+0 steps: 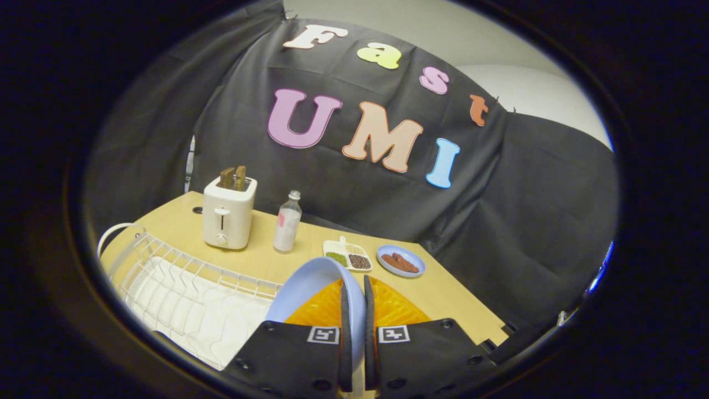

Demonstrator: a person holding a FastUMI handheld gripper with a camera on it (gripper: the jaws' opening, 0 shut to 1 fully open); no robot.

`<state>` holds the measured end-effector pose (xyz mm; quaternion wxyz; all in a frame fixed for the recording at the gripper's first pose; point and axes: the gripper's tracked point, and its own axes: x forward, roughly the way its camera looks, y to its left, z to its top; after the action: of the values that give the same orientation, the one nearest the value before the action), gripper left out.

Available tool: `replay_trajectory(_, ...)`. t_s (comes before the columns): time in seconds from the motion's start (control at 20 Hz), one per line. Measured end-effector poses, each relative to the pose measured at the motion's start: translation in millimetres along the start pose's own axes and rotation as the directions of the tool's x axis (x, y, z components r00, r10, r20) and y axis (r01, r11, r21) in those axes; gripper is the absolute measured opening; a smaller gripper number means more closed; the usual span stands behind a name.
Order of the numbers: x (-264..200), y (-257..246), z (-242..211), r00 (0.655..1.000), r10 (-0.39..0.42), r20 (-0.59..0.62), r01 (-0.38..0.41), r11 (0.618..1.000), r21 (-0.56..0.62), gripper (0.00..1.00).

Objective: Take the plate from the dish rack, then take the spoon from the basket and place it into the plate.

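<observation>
- The gripper [354, 332] has its two fingers squeezed tight on the rim of the blue plate [310, 288], one finger on each side, so the plate stands up on its edge between them.
- The plate is up in the air, just past the near end of the white dish rack [183, 293], which sits at the left edge of the tabletop [443, 293].
- I think the plate is out of the rack now and needs a spot to lie flat.
- To do it well: keep the squeeze firm, tip the plate slowly, and set it on bare table.
- Stay away from the toaster [229, 213], the bottle [287, 223], the little tray [348, 255] and the small blue dish [401, 261] near the far edge.
</observation>
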<state>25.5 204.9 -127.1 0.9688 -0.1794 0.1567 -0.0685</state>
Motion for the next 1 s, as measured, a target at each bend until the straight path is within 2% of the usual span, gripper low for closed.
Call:
replay_trajectory(0.3,6,7,14,0.997,0.057,-0.058,-0.057,0.998,-0.010,0.11)
replay_trajectory(0.45,-1,-18,56,0.999,0.001,0.052,0.000,1.000,-0.015,0.11)
replay_trajectory(0.6,2,-32,83,0.995,0.026,0.093,-0.031,0.998,0.050,0.11)
replay_trajectory(0.8,-9,-74,61,0.995,0.066,0.068,-0.076,0.985,0.156,0.10)
replay_trajectory(1.0,-23,-135,21,0.994,0.111,0.014,-0.109,0.937,0.331,0.10)
